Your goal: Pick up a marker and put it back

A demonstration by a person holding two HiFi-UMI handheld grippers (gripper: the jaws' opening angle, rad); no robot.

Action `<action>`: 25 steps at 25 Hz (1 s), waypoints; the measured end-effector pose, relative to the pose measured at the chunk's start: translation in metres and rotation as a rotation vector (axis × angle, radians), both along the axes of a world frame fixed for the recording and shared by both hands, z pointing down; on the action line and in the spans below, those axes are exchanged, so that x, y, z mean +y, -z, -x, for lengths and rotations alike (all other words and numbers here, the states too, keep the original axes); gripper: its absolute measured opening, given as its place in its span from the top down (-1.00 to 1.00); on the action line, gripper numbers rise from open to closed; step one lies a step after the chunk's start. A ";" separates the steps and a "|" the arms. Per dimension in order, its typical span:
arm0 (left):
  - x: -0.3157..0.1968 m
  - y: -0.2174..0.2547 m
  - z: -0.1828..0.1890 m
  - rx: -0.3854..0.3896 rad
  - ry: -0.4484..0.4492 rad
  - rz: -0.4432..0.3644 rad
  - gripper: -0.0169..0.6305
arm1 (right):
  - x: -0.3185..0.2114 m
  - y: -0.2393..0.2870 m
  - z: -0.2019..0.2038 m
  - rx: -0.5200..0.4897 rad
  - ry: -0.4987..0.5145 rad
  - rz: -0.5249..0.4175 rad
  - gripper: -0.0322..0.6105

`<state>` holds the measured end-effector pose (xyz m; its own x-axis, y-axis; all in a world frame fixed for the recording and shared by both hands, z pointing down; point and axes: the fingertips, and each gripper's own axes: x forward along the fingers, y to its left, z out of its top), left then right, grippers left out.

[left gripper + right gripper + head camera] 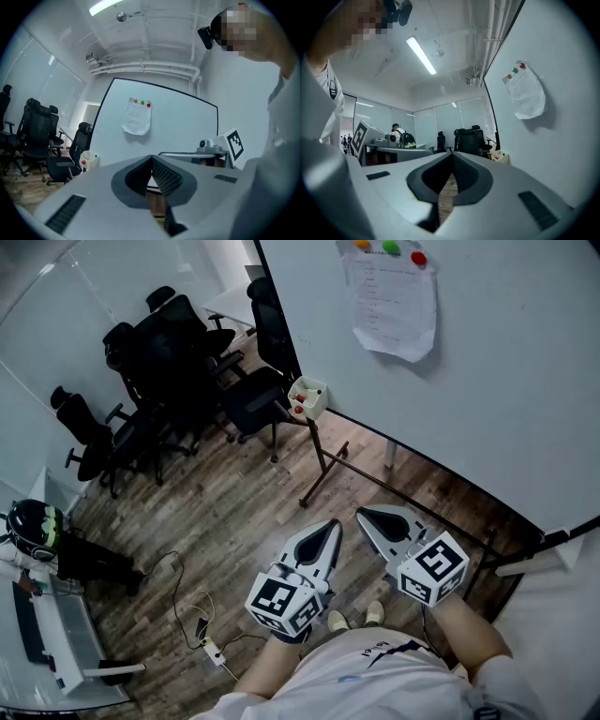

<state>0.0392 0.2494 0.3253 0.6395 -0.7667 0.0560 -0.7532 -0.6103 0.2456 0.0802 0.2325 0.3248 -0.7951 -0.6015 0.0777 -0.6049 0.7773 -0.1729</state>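
The left tool (328,529) and right tool (371,517) were both closed on nothing, well short of the whiteboard (497,371). What looked like markers (299,409) sat in the white box (313,390) at the whiteboard's left edge. The pick-up seemed not yet begun; the next move called for reaching the box and opening one tool.

The floor (234,512) is laid in wood-look planks with a dull, grained finish. The whiteboard (506,381) is seen to be smooth and faintly glossy, while the paper sheet (394,301) on it is creased and matt. The chairs (178,343) are covered in black matt cloth or mesh. The shells of the left claw (328,526) and right claw (368,515) are moulded in matt pale plastic, and their pads (166,177) are dark and finely ribbed.
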 end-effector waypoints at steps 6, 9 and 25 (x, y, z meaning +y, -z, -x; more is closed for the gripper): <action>-0.001 0.001 -0.012 0.000 -0.004 -0.003 0.91 | 0.001 0.006 -0.010 -0.006 0.001 -0.017 0.86; -0.001 0.002 -0.016 0.001 -0.003 -0.002 0.91 | 0.003 0.012 -0.013 -0.019 0.007 -0.023 0.86; -0.016 -0.004 -0.006 -0.031 0.134 -0.014 0.91 | -0.013 0.008 -0.051 -0.056 0.010 -0.032 0.86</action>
<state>0.0457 0.2329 0.3289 0.5292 -0.8461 0.0629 -0.8353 -0.5066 0.2137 0.1315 0.2190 0.3170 -0.8034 -0.5953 0.0138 -0.5875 0.7888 -0.1807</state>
